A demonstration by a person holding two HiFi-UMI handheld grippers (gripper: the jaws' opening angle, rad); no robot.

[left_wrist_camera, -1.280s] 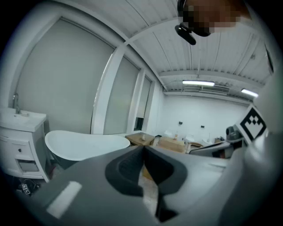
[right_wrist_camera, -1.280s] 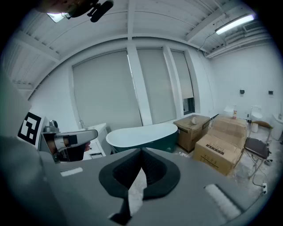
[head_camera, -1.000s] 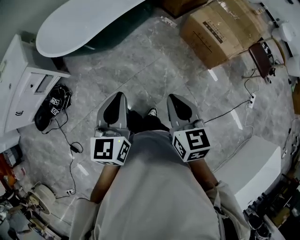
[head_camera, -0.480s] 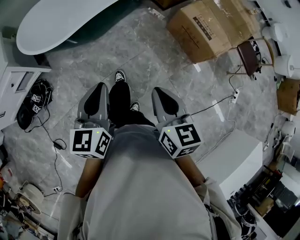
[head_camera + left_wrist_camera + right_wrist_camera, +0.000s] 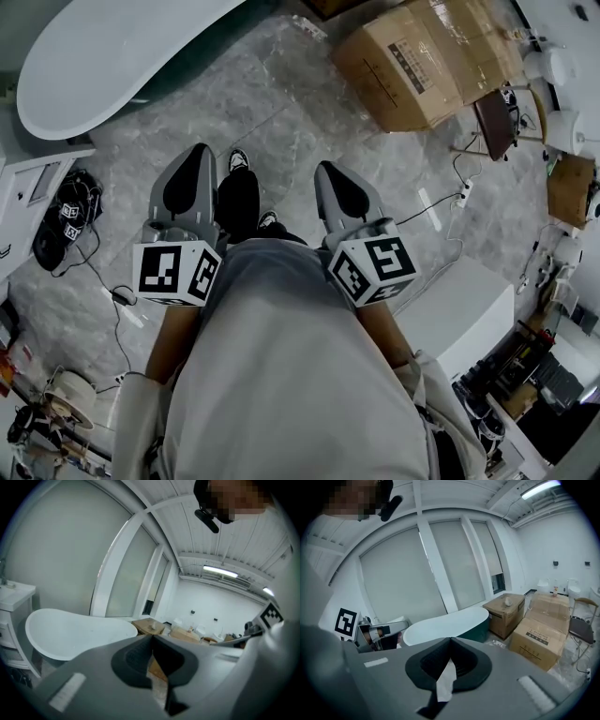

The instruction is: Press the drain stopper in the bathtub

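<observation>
Bathtub (image 5: 112, 56) ahead-left | bare floor (image 5: 281, 112) between | left gripper (image 5: 198, 152), right gripper (image 5: 325, 171) jaws together

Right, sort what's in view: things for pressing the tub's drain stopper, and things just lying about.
For the job: bathtub; left gripper and right gripper, both shut and empty. The stopper is not in view.

Lying about: cardboard boxes; chair; power strip; black bag.

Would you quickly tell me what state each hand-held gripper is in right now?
Left hand-held gripper: closed, holding nothing.
Right hand-held gripper: closed, holding nothing.
</observation>
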